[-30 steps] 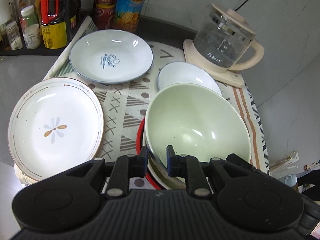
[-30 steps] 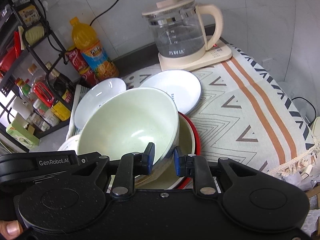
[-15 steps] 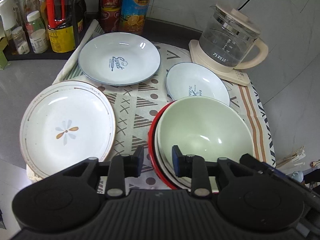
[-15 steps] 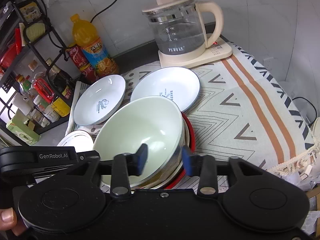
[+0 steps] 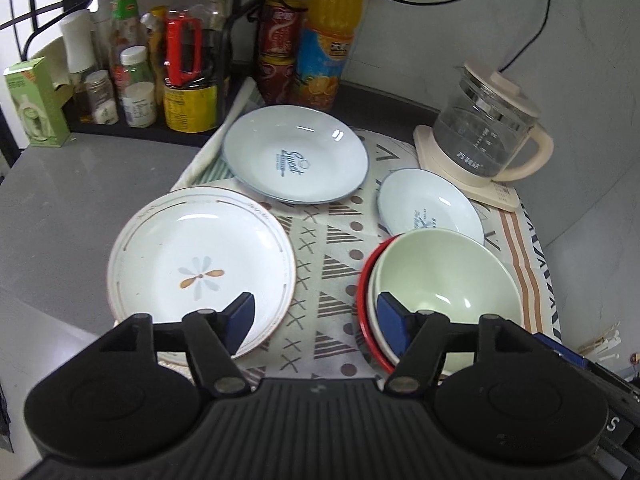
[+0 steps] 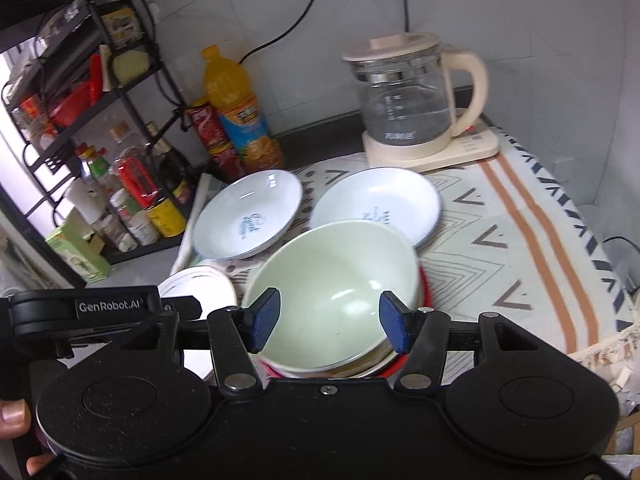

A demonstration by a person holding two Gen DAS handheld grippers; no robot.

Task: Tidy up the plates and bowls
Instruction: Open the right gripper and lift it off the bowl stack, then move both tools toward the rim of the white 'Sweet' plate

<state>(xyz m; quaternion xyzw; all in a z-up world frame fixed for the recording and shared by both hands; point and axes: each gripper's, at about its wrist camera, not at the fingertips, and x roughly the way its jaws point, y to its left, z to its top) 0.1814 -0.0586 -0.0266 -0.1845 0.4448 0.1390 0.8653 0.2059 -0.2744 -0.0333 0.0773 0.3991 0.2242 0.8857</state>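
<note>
A grey kitchen counter runs into a corner of white tiled wall, partly covered by a patterned cloth. At far left a black wire rack holds sauce bottles, jars and a green carton. Beside it stand two stacked red cans and an orange juice bottle.

On the cloth's left edge lies a white plate with a flower motif, overhanging onto the counter. Behind it sits a pale blue-rimmed dish with lettering. To the right lies a second, smaller lettered dish, its near rim hidden behind the bowl stack. That stack consists of a pale green bowl nested on white dishes inside a red-rimmed plate. A glass kettle on a cream base stands at the back right.

The left gripper hangs above the cloth between the flower plate and the stack; its jaws have just been opening and stand released, nothing between the blue pads. The right gripper hovers at the near rim of the green bowl; its jaws have likewise just been opening, and the pads stand clear of the rim, gripping nothing. A fingertip shows at the lower left of the right wrist view.
</note>
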